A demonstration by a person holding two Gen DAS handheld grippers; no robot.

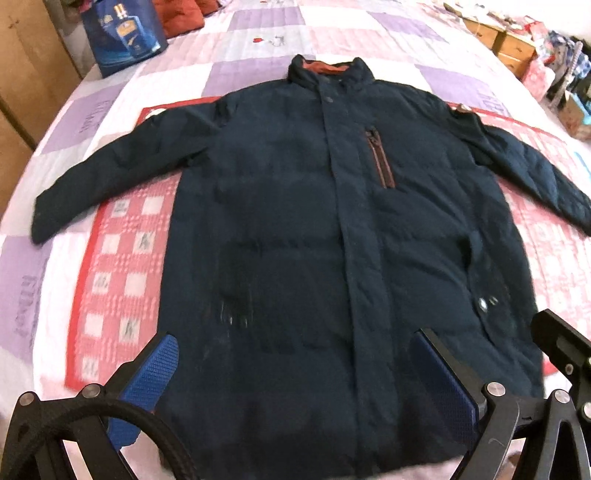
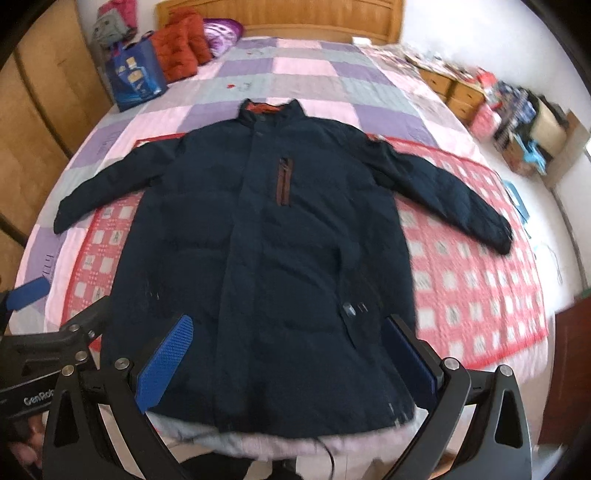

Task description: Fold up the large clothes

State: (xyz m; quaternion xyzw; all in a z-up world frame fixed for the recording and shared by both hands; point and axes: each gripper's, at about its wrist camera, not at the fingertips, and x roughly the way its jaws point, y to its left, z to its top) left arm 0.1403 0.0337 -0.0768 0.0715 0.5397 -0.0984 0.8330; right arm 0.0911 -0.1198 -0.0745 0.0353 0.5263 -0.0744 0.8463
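Dark navy padded jacket (image 1: 295, 229) lies flat and face up on the bed, its hem hanging a little over the near edge and its collar pointing away toward the headboard. Just above that hem hover both tools. The left tool (image 1: 295, 384) is spread wide, its blue textured pads (image 1: 147, 384) apart over the lower front of the jacket and gripping nothing. The right tool (image 2: 284, 362) is spread wide too, empty, with its blue pads (image 2: 166, 358) either side of the lower right panel, near a side-pocket snap (image 2: 349, 308). In the right wrist view the left tool's black frame sits just beside it, with a hand (image 2: 22, 443) low in the corner.

Under the jacket lies a red-and-white checked mat (image 2: 472, 280), spread over a quilt of purple, pink and grey squares (image 2: 295, 77). Both sleeves are stretched outward and downward, the left one (image 1: 103, 177) across the mat onto the quilt, the right one (image 2: 450, 195) resting on the mat. A maroon chest zip (image 1: 380, 158) runs down the front, and an orange lining shows inside the stand-up collar (image 1: 328, 70).

Farther off, a blue gift bag (image 2: 135, 74) stands by orange-red cushions (image 2: 181, 48) against the wooden headboard (image 2: 280, 16). Wooden drawers (image 2: 454, 88) with clutter line the right side.
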